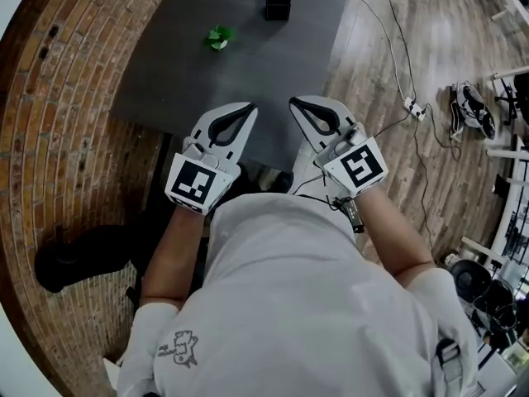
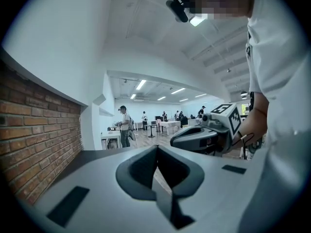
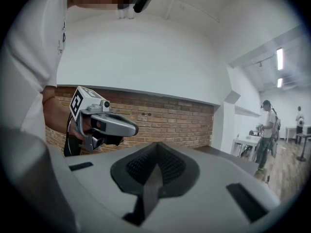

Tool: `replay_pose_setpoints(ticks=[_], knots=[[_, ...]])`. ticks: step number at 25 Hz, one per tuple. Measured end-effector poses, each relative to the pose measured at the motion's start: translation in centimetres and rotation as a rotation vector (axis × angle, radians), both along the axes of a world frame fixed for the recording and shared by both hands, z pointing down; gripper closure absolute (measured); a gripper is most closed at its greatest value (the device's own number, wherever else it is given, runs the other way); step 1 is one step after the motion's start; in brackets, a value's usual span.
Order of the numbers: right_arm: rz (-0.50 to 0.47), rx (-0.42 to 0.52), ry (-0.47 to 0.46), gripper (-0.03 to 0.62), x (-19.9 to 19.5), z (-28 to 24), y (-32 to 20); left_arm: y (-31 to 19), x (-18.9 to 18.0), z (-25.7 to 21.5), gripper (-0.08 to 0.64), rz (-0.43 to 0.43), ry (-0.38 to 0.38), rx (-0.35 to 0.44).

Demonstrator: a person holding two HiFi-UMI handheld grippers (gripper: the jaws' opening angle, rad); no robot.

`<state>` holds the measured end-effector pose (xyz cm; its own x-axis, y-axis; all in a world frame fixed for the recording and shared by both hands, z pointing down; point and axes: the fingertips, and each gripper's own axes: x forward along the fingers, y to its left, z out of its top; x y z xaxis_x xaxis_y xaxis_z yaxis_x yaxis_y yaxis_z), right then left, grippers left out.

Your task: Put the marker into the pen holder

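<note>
A small green marker (image 1: 219,37) lies on the dark grey table (image 1: 182,73), towards its far side. The black pen holder (image 1: 278,4) stands further back and to the right of it. My left gripper (image 1: 248,106) and right gripper (image 1: 295,102) are held side by side at the table's near edge, close to my chest and well short of both objects. Each has its jaws closed together with nothing between them. In the left gripper view the left gripper (image 2: 156,147) points level into the room, with the right gripper (image 2: 204,135) beside it. The right gripper (image 3: 156,144) faces the brick wall, with the left gripper (image 3: 104,123) beside it.
A curved brick wall (image 1: 50,139) runs along the left. On the wooden floor to the right lie cables with a power strip (image 1: 413,107) and a pair of shoes (image 1: 471,110). People stand by white tables (image 2: 124,127) far off in the room.
</note>
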<state>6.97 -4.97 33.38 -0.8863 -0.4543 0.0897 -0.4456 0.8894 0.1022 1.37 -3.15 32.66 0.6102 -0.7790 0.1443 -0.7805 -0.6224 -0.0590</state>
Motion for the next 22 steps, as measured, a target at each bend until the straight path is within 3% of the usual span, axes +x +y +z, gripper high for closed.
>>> replay_pose_setpoints(ticks=[9,15,22], knots=[[-0.021,0.007,-0.023,0.588,-0.8,-0.9,4.5,4.2,-1.1,-0.4,0.549,-0.016,0.006,0.001],[-0.01,-0.007,-0.023,0.588,-1.7,-1.1,9.0,9.0,-2.6,-1.9,0.549,-0.026,0.038,0.031],[-0.024,0.024,-0.021,0.588,-3.0,-1.8,15.8,16.0,-4.1,-1.2,0.549,-0.041,0.054,0.005]])
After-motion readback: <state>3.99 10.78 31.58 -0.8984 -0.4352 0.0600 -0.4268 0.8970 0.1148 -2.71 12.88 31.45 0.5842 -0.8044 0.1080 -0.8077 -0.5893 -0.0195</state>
